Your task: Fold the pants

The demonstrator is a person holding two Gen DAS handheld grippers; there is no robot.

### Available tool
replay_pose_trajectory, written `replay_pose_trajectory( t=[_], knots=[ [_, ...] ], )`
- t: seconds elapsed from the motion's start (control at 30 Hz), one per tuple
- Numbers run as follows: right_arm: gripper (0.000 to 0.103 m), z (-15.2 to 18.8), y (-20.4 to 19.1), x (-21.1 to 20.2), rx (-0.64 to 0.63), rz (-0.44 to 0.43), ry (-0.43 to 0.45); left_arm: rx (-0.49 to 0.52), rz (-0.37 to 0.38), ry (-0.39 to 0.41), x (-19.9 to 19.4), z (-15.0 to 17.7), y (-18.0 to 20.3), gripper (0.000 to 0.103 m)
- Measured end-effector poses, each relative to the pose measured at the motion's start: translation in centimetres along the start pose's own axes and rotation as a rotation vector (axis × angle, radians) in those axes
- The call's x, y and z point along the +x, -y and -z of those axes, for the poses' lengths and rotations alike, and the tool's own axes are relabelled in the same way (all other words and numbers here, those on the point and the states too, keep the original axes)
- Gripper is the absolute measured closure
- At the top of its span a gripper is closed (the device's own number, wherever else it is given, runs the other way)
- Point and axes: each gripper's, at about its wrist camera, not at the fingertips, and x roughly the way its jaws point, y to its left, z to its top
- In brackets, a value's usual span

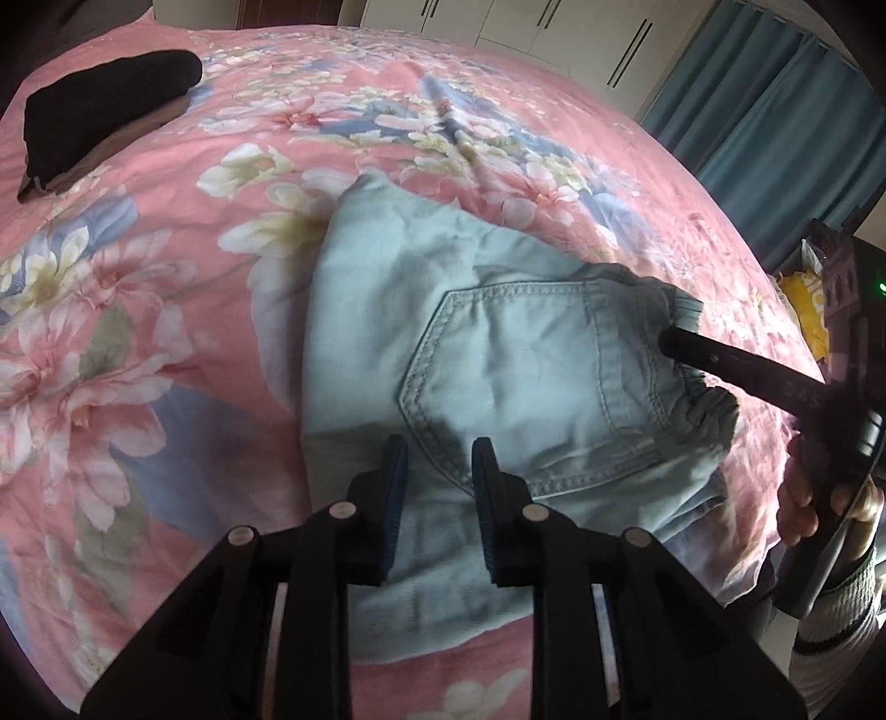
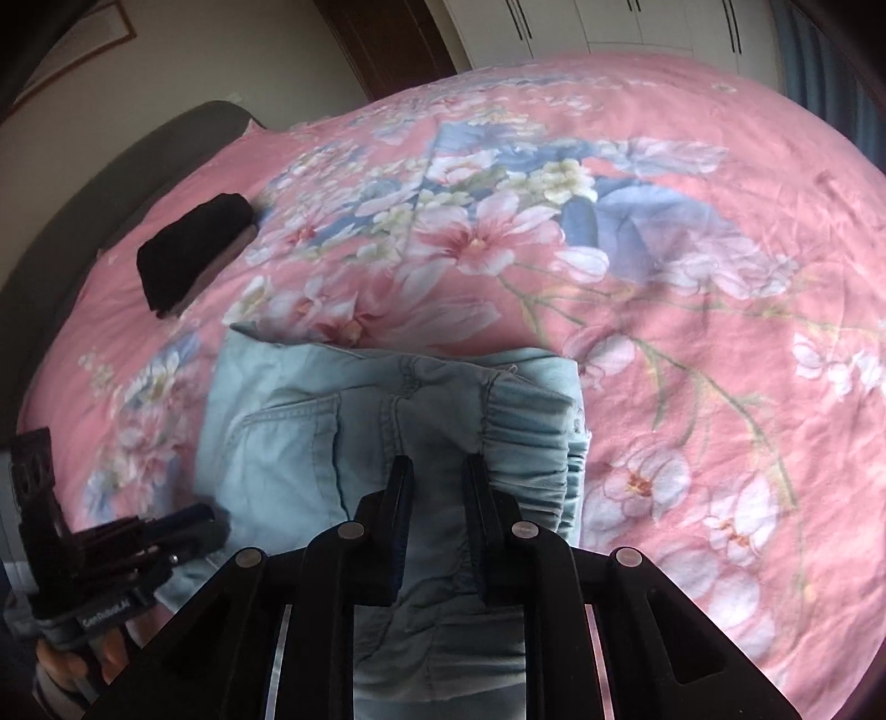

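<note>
Pants [image 1: 498,354] of pale blue-green denim lie folded into a compact bundle on the bed [image 1: 166,332], whose pink cover carries a large floral print. In the left wrist view the bundle sits directly ahead of and beneath the left tool [image 1: 437,459], back pocket [image 1: 531,382] facing up, the gathered elastic waistband [image 1: 703,410] off to the tool's right. The left tool's two fingers stand apart with a clear gap between them, hovering over the lower edge of the pocket and gripping nothing.

The right tool [image 2: 437,471] comes in from the waistband side. In its own view the fingers are parted by a narrow gap and sit over the ruched waistband [image 2: 526,437]; cloth shows between and under them, but whether they pinch it cannot be told from here. From the left wrist view, one dark finger [image 1: 720,360] of the right tool presses onto the waistband edge just beside the pocket.

Farther ahead of both tools, well apart from the pants, a folded black garment [image 1: 105,116] rests on the cover on top of a brownish piece. Beyond the bed stand white wardrobe doors [image 1: 554,33] and blue curtains [image 1: 775,111].
</note>
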Motion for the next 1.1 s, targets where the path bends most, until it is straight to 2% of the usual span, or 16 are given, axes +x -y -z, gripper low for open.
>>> replay_pose_trajectory(
  t=[0.1,0.2,0.33,0.43,0.5,0.57,0.6,0.7,0.73,0.83,0.97,1.1],
  knots=[
    [0.086,1.0,-0.7,-2.4,-0.058,-0.062,0.034,0.024,0.012,0.025,-1.4,0.8,0.4,0.08],
    [0.086,2.9,-1.1,-3.8,-0.097,-0.104,0.018,0.019,0.04,0.017,-1.6,1.9,0.3,0.08],
    [0.087,5.7,-0.7,-1.6,-0.113,-0.079,-0.075,0.014,0.037,-0.01,0.0,3.1,0.0,0.08],
    [0.087,6.0,-0.3,-1.2,-0.071,-0.103,-0.056,-0.003,0.062,0.001,-0.5,2.8,-0.4,0.079],
    [0.086,5.8,-0.2,-1.4,-0.051,-0.11,-0.061,-0.021,0.069,0.008,-1.2,2.8,-0.8,0.07],
    [0.085,5.6,0.0,-2.2,-0.026,-0.132,-0.06,-0.048,0.07,0.033,-2.3,2.8,-1.6,0.033],
    [0.082,5.4,0.3,-2.9,-0.004,-0.157,-0.048,-0.075,0.07,0.055,-3.0,2.7,-2.4,0.027],
    [0.056,5.6,1.4,-4.6,0.061,-0.236,-0.001,-0.132,0.061,0.088,-4.3,2.6,-4.3,0.027],
    [0.046,5.5,1.9,-5.1,0.081,-0.222,0.016,-0.152,0.054,0.093,-4.4,2.4,-5.0,0.027],
    [0.045,5.2,3.5,-5.7,0.128,-0.179,0.045,-0.209,0.079,0.084,-4.2,2.0,-6.5,0.027],
    [0.045,5.0,6.1,-4.5,0.238,-0.224,0.002,-0.267,0.191,0.047,-3.0,1.5,-7.3,0.027],
    [0.045,5.0,7.7,-2.8,0.321,-0.245,-0.048,-0.281,0.272,0.016,-1.7,1.2,-7.0,0.027]
  ],
)
